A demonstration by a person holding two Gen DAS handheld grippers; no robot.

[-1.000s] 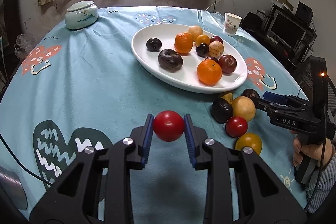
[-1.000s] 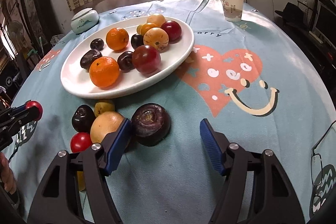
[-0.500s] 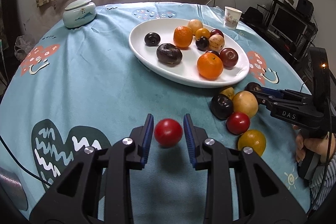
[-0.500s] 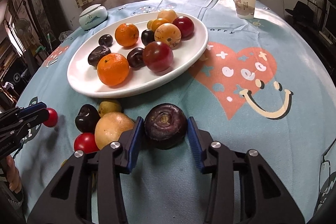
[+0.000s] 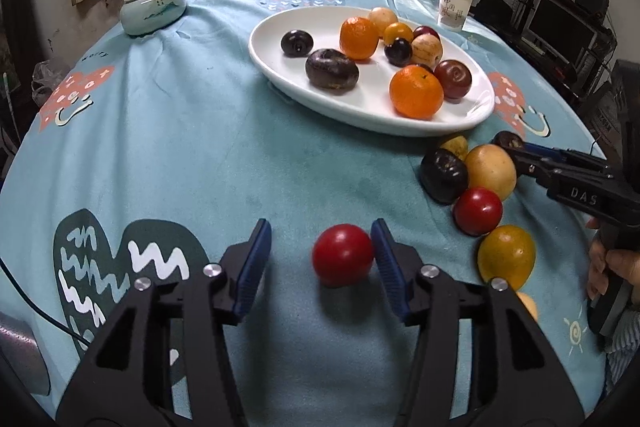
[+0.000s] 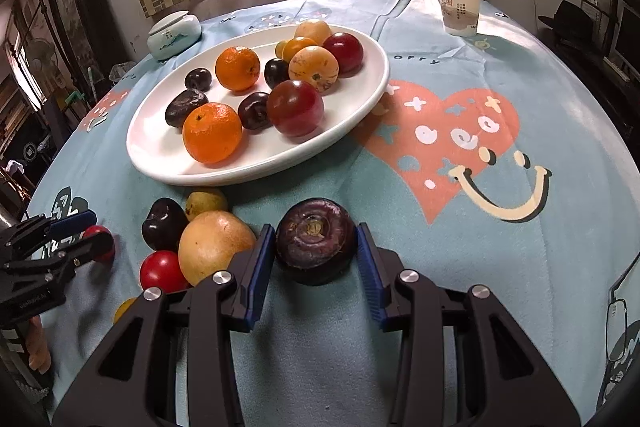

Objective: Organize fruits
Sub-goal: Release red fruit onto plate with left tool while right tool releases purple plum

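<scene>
Both views sit low and close over the worktop (image 5: pixel 180 155), each looking forward along its own tongs toward the curtained window. The left faces from the near-left edge, the right from further right. They share the white plate (image 5: pixel 320 99) (image 6: pixel 160 155), the loose fruit, and apparently each other's tongs.
</scene>
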